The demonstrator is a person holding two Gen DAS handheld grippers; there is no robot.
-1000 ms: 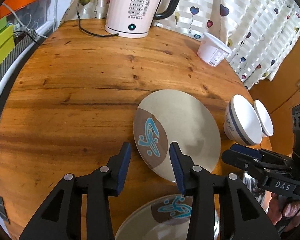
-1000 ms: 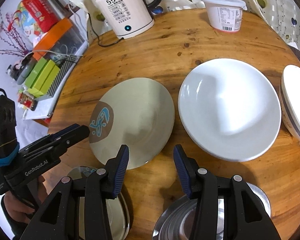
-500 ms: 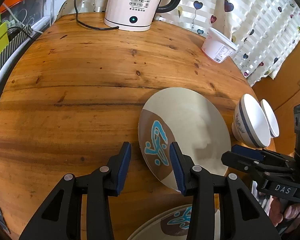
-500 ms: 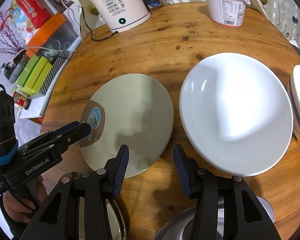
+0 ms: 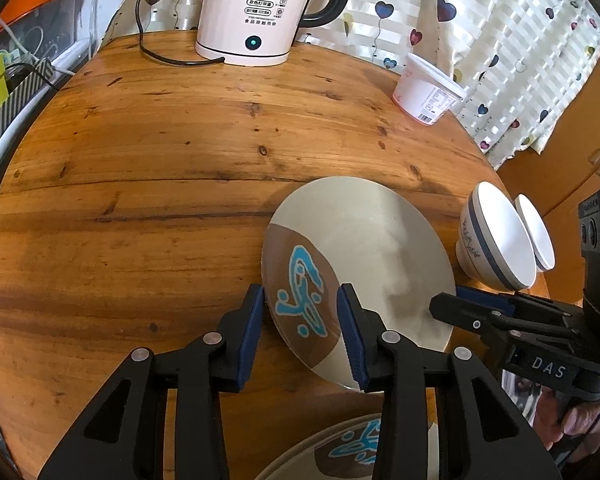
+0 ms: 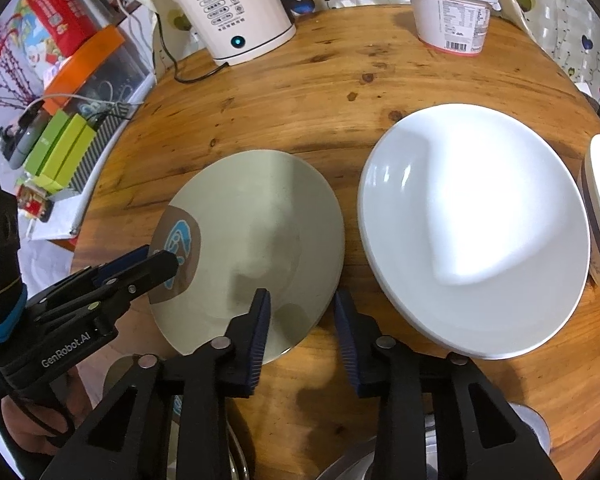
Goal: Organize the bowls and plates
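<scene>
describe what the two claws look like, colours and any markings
Both are matte black plastic with triangular cut-outs, silver rivets and ribbed blue pads on the fingers. The left claw reads "GenRobot.AI" in white and has a blue band around its body. The right claw reads "DAS". Bare hands hold them.

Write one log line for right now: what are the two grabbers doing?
left gripper: open, straddling patterned plate rim | right gripper: open, at same plate's opposite rim | plate: on table, ungripped
</scene>
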